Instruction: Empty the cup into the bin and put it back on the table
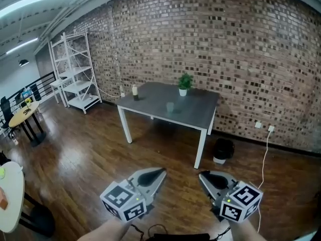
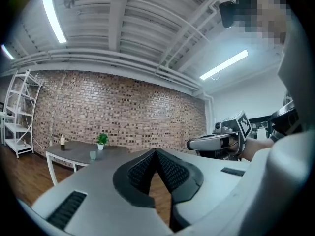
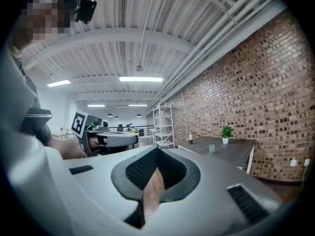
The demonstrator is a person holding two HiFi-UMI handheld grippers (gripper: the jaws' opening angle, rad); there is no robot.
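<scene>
Markings: the cube on each gripper carries black-and-white square patterns.

Left gripper [image 1: 159, 173]: jaws clenched, tips meeting, nothing between them. Right gripper [image 1: 203, 175]: jaws likewise pressed together and empty. Both are held about level, side by side, over the wood floor [image 1: 90, 154], well short of the table [image 1: 200, 115] and pointing toward it.

The cup [image 1: 170, 107], small and translucent, stands upright near the middle of the table top, well apart from both grippers. On the same top, a plant [image 1: 184, 84] in a white pot stands behind the cup toward the wall-side edge. A small bottle [image 1: 134, 90] stands at the table's far left corner. The bin [image 1: 223, 150], black, sits on the floor just beside the table's right front leg, between table and brick wall [image 1: 241, 49].

Open room: floor runs uninterrupted from the grippers to the table's front edge. A white shelf [image 1: 75, 69] stands well left of the table. A white cable [image 1: 265, 154] hangs from a socket [image 1: 271, 128] on the wall, right of the table and past the bin.
</scene>
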